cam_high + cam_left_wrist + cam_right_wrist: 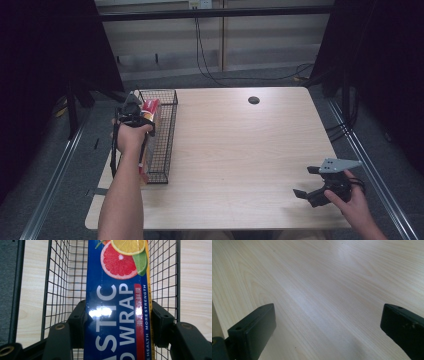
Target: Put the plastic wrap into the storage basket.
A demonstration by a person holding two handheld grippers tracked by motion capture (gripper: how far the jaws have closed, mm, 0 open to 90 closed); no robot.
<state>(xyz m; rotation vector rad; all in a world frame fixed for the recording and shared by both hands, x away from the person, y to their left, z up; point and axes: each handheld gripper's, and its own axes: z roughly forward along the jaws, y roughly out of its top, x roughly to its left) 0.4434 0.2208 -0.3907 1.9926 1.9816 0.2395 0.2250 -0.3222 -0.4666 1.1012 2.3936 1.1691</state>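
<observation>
Jaws first: in the high view the left gripper [134, 111] has its jaws clamped on a long box [148, 112], red side showing, held over the near-left part of a black wire basket [167, 131]; the left hand [131, 136] wraps the handle just behind the jaws, forearm running in from the bottom edge. Box extends both ahead of and behind the jaws, its near end low by the basket's near corner. Basket sits at the left edge of the light wood table [240, 150]. Right gripper [310, 182] is well apart from the left one, at the near right of the table, jaws spread open with nothing between them, grey plate on top, right hand [355, 202] behind it. A dark round hole [254, 100] lies far ahead of both grippers near the table's back edge. Left gripper view: both black jaws press against the sides of the box [117, 315], blue face with white letters reading part of "PLASTIC WRAP", citrus slices printed ahead of the jaws; wire basket [62, 277] mesh lies behind and around the box, its walls to either side of the jaws. Right gripper view: right gripper [327, 327] jaws wide apart, bare table [324, 277] between and ahead of them.
</observation>
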